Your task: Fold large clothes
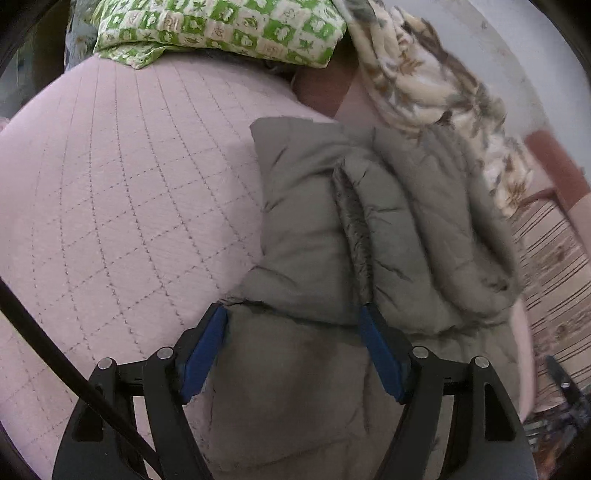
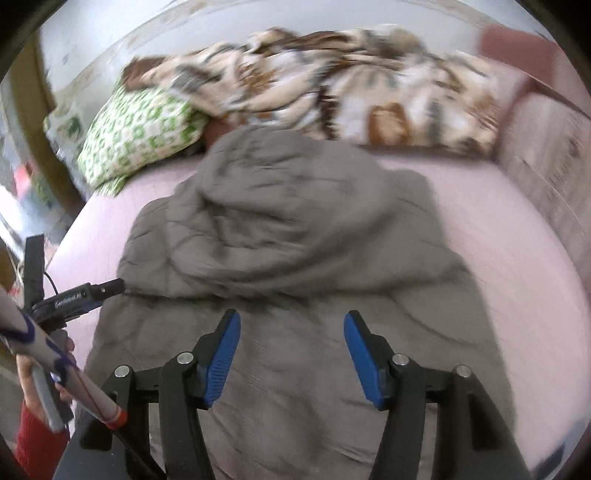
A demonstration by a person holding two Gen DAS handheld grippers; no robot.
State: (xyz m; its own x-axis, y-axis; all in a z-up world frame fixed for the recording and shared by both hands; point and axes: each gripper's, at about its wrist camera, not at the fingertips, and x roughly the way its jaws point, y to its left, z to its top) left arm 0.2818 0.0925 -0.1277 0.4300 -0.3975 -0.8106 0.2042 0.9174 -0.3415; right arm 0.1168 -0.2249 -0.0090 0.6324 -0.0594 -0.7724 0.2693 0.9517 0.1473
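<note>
On the pink bed (image 2: 498, 229) the grey coat (image 2: 288, 229) lies half folded; both grippers, left gripper (image 1: 295, 321) and right gripper (image 2: 291, 328), gape apart, holding nothing.

A bedroom in a home: a bed (image 1: 110, 206) under a pink quilted cover, a green-and-white patterned pillow (image 1: 221, 29) at its far end, and a rumpled floral blanket (image 2: 332, 92) (cream and brown) heaped against the pale wall (image 2: 110, 40).

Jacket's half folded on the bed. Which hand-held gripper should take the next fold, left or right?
Probably left. The left hand-held gripper is open with its fingers straddling the grey jacket at its near edge. The right hand-held gripper is open too, apparently hovering clear above the fabric.
</note>
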